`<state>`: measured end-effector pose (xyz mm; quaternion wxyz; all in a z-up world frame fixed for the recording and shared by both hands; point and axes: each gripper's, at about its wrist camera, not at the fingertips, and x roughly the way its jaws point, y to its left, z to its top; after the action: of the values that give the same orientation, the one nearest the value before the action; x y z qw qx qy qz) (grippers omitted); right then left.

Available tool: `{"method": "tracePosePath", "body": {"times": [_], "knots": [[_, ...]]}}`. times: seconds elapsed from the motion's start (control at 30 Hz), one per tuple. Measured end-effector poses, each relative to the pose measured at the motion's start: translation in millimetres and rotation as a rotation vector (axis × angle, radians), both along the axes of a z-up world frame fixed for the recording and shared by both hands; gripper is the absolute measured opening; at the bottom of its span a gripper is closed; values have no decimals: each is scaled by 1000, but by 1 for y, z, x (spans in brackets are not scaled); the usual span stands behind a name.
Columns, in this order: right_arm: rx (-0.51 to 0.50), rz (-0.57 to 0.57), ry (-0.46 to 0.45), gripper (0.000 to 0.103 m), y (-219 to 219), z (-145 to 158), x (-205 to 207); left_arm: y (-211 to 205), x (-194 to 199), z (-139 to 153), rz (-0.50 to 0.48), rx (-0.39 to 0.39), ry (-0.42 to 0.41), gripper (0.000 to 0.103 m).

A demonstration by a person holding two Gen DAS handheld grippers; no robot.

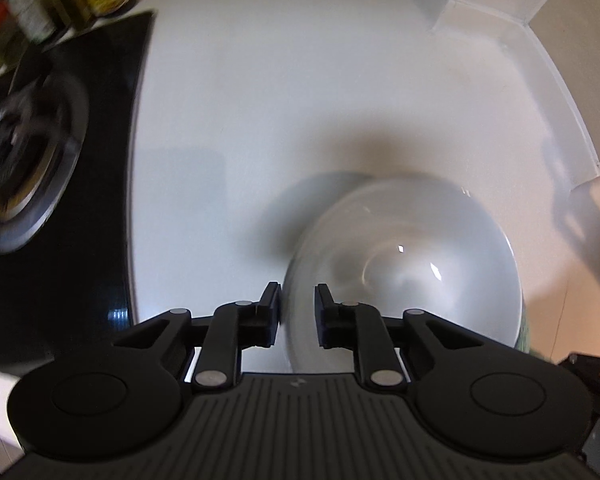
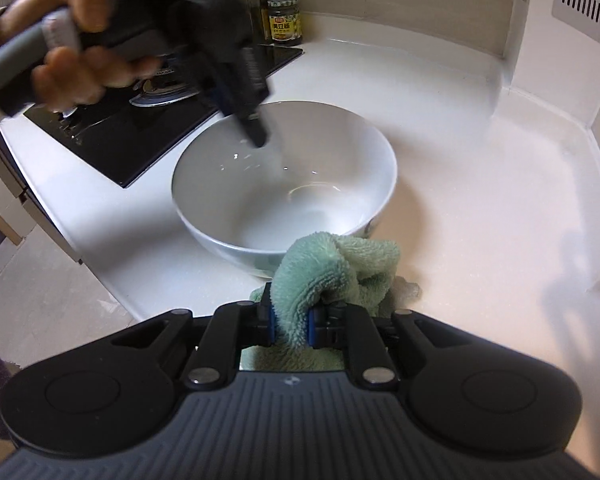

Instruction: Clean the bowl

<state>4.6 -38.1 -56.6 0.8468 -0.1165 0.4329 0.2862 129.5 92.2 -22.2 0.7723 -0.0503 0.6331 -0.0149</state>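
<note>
A white bowl (image 2: pixel 284 184) stands upright on the white counter, also blurred in the left wrist view (image 1: pixel 412 264). My left gripper (image 1: pixel 297 294) is open, its jaws straddling the bowl's near-left rim; in the right wrist view it (image 2: pixel 256 132) reaches down over the bowl's far-left rim, held by a hand. My right gripper (image 2: pixel 291 312) is shut on a green towel (image 2: pixel 332 272), just outside the bowl's near rim. Towel folds touch the bowl's outer wall.
A black gas hob (image 2: pixel 140 120) lies left of the bowl, its burner (image 1: pixel 24 160) in the left wrist view. Jars and bottles (image 2: pixel 285 20) stand at the back wall. The white counter (image 2: pixel 480 184) ends in a raised lip on the right.
</note>
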Motion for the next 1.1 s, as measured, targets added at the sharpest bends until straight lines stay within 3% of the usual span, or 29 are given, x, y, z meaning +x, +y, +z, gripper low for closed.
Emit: {"method": "tracePosePath", "body": {"times": [0.07, 0.1, 0.17, 0.27, 0.4, 0.6, 0.73, 0.9, 1.1], "knots": [[5, -22, 4, 12, -1, -1, -1, 4, -19, 0, 68, -18, -18, 14], [5, -30, 5, 12, 1, -3, -1, 4, -23, 0, 71, -12, -38, 4], [0, -42, 5, 12, 0, -3, -3, 3, -32, -1, 75, -2, -78, 4], [3, -10, 18, 12, 1, -3, -8, 2, -23, -1, -6, 9, -113, 3], [-36, 119, 3, 11, -6, 10, -10, -2, 1, -2, -118, -3, -137, 3], [-286, 262, -170, 12, -29, 32, 43, -30, 31, -4, -362, 13, -190, 4], [-446, 549, -229, 12, -20, 24, 92, -40, 42, -5, -432, 16, -196, 5], [-457, 741, -202, 12, -12, 9, 125, -46, 51, -7, -455, 22, -205, 9], [-391, 717, -137, 12, -25, 5, 83, -59, 47, -8, -427, 31, -216, 17]]}}
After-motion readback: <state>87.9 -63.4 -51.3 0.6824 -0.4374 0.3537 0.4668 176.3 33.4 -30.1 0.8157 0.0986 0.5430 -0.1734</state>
